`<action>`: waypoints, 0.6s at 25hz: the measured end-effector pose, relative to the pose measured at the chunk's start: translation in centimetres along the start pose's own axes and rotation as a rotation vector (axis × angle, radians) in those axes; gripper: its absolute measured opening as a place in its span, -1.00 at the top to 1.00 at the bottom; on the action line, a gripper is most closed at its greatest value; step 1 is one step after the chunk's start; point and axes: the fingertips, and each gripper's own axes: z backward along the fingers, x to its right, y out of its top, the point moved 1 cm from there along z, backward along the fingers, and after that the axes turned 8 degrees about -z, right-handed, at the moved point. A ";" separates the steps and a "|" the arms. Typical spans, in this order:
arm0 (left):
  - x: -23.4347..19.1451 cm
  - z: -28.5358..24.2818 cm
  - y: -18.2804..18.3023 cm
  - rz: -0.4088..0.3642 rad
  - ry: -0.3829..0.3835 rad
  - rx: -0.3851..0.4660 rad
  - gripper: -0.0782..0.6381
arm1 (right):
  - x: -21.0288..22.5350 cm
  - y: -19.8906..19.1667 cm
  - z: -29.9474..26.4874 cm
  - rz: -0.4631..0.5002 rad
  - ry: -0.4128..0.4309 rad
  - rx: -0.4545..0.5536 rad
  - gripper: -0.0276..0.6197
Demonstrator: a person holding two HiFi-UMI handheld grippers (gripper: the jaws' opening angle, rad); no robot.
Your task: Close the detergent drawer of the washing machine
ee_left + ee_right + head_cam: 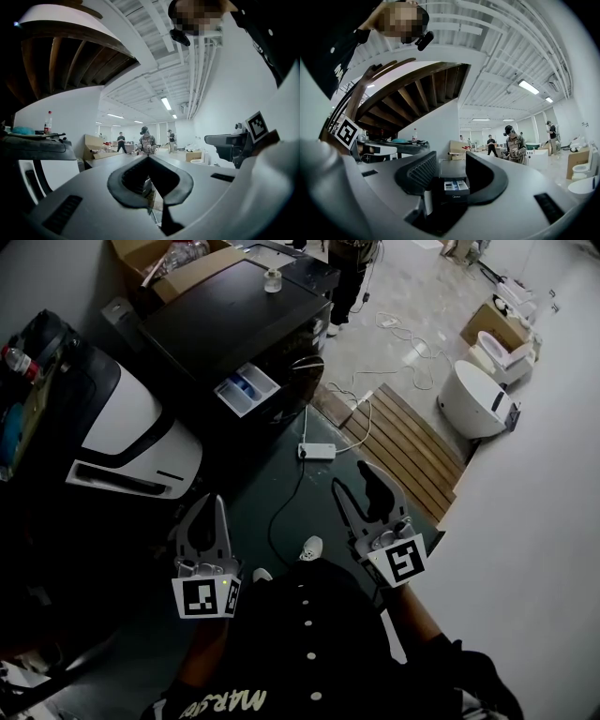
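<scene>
The black washing machine [234,329] stands at the far side of the floor. Its detergent drawer [247,390] is pulled out, showing white and blue compartments. In the right gripper view the drawer [454,185] shows far off, straight ahead between the jaws. My left gripper [214,512] is held low on the left, well short of the machine, and its jaws look shut on nothing [149,159]. My right gripper [360,486] is on the right, also far from the drawer. It is open and empty [451,160].
A white appliance [131,437] stands left of the washer. A power strip [317,451] and its cable lie on the floor ahead. A wooden slat board [408,442] and white toilets [478,399] are to the right. A jar [273,279] sits on the washer top.
</scene>
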 end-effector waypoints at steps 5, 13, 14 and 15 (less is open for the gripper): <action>1.5 -1.3 0.8 -0.068 0.020 -0.007 0.77 | 2.0 0.2 -0.4 0.002 0.022 -0.005 0.30; 2.6 -1.1 0.0 -0.015 0.084 -0.061 0.77 | 3.5 -0.1 -1.7 -0.029 0.077 -0.015 0.30; 2.3 -1.0 -0.2 -0.019 0.092 -0.068 0.77 | 3.6 -0.3 -1.8 -0.032 0.081 -0.016 0.30; 2.0 -0.9 -0.3 -0.018 0.103 -0.075 0.77 | 3.7 -0.4 -2.0 -0.034 0.084 -0.020 0.30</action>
